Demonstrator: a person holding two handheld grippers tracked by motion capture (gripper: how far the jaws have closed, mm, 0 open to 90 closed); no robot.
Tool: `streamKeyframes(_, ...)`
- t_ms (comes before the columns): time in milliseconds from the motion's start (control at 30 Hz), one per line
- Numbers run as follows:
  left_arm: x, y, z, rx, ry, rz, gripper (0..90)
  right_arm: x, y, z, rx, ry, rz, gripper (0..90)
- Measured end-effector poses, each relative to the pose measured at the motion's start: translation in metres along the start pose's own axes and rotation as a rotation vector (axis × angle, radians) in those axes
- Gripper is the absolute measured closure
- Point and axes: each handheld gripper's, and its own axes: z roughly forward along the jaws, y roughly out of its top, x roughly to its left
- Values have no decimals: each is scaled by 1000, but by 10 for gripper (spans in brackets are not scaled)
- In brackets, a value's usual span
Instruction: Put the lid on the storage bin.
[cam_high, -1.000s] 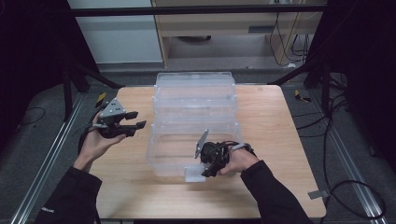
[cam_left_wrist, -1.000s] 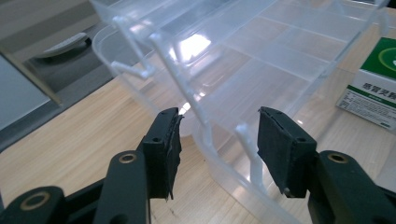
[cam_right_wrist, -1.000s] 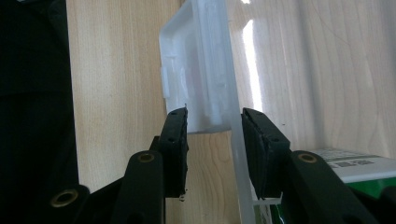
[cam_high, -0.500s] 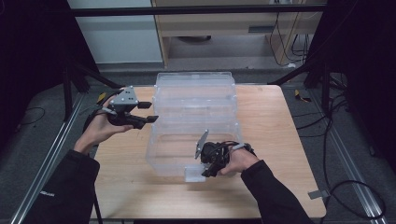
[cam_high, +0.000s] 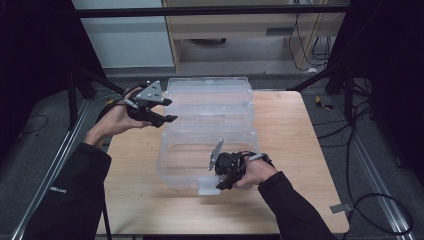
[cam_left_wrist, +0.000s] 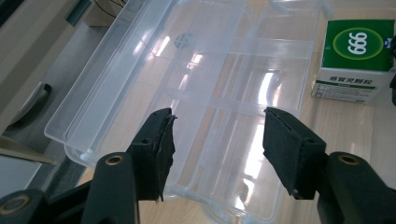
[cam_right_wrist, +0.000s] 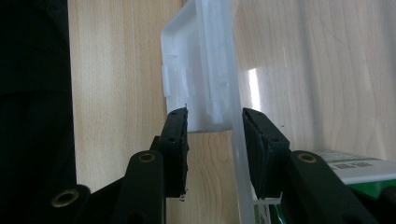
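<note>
A clear plastic storage box (cam_high: 167, 165) stands open on the wooden table (cam_high: 300, 135), its lid (cam_high: 210, 92) laid back behind it. My left gripper (cam_high: 169, 111) hovers open at the lid's left edge; in the left gripper view it (cam_left_wrist: 217, 126) has nothing between its jaws and the lid (cam_left_wrist: 219, 60) lies beneath. A green and white carton marked 999 (cam_left_wrist: 357, 56) lies beyond. My right gripper (cam_high: 219, 184) is at the box's front wall. In the right gripper view it (cam_right_wrist: 215, 116) is shut on the white front latch (cam_right_wrist: 198, 70), with the carton (cam_right_wrist: 359, 170) just inside.
Black frame posts (cam_high: 75, 85) stand at the table's left and right back corners, and cables (cam_high: 370, 200) trail on the floor to the right. Bare wood (cam_high: 305, 115) lies to the right of the box. A metal rail (cam_high: 55, 165) runs along the table's left side.
My left gripper has risen and moved back and to the right, from beside the box's left side to the lid's left edge. The right gripper has stayed on the latch.
</note>
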Motion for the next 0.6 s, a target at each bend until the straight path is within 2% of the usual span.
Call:
streamKeyframes(300, 14, 12, 22, 89, -30, 58, 457, 0, 0, 0, 0, 6, -2, 628)
streamKeyframes(433, 17, 13, 30, 101, -41, 64, 481, -1, 0, 0, 2, 3, -3, 629)
streamKeyframes(467, 18, 14, 31, 118, -42, 79, 493, -1, 0, 0, 2, 2, -3, 629)
streamKeyframes(500, 18, 14, 33, 111, -43, 71, 499, 0, 0, 0, 2, 4, 0, 629)
streamKeyframes(567, 21, 15, 37, 139, -43, 93, 512, -1, 0, 0, 1, 6, 1, 629)
streamKeyframes(600, 21, 16, 39, 136, -39, 90, 522, -1, 0, 0, 1, 5, 2, 629)
